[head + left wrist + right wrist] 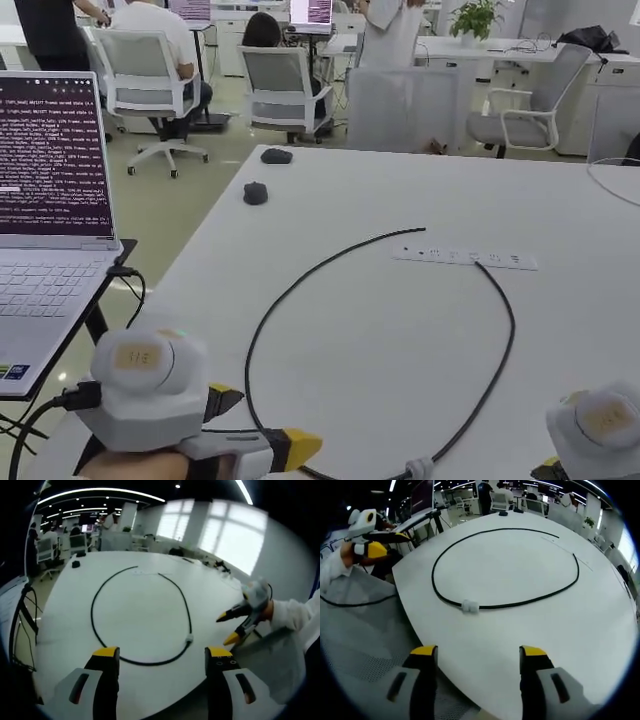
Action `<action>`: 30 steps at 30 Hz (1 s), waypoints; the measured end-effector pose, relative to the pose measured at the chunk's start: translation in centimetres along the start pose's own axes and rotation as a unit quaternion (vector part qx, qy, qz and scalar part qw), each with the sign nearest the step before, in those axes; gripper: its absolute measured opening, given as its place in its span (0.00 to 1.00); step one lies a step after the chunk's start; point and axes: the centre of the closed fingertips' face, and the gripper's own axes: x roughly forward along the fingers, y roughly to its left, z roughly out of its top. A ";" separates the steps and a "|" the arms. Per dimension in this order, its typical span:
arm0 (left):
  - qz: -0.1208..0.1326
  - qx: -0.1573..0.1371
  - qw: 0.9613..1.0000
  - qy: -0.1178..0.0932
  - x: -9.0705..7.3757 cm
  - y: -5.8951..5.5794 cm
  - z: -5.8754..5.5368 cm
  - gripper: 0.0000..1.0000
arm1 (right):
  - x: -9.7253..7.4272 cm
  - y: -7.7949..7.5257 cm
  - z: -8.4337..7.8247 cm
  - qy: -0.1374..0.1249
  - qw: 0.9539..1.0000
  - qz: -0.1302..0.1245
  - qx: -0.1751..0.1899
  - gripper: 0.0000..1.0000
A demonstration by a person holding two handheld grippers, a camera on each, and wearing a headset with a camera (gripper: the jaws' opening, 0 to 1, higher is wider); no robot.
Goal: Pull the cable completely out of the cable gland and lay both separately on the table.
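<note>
The left gripper [162,652] hovers just off the near edge of the white table [400,340], its 2 yellow-tipped jaws spread wide with nothing between them. The right gripper [478,651] hangs off the same edge further right, jaws likewise apart and empty.

Between the 2 grippers, close to the table's near edge, sits the cable gland [470,606], a small pale grey-white fitting. It is threaded on the cable [432,575], which passes straight through it, so the 2 are not separated. Neither gripper touches it.

The cable is thin, black and smooth. It lies flat on the table in 1 large open loop, running away from the gland on both sides and curving back together at the far side. Its 2 ends finish near a flat white power strip [465,258], not meeting.

Beyond the loop, 2 small dark objects, one a mouse [256,193], rest on the table. To the left an open laptop [40,200] shows lines of text. Further back stand office chairs and desks, with people seated and standing.
</note>
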 end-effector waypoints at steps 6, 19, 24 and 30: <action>0.000 0.000 1.000 -0.004 0.0 0.0 0.1 0.69 | 0.0 -0.3 0.2 0.006 1.000 0.000 -0.027 0.65; -0.012 0.006 1.000 -0.003 0.1 -0.5 0.2 0.67 | -0.6 -1.5 1.9 0.010 0.975 0.011 -0.220 0.41; -0.014 0.006 1.000 -0.002 0.1 -0.7 0.2 0.66 | 0.4 -1.6 2.1 0.050 0.932 0.022 -0.358 0.40; -0.027 0.007 1.000 0.005 0.2 -1.3 -0.1 0.65 | 2.4 -0.9 3.6 0.032 0.919 0.063 -0.387 0.36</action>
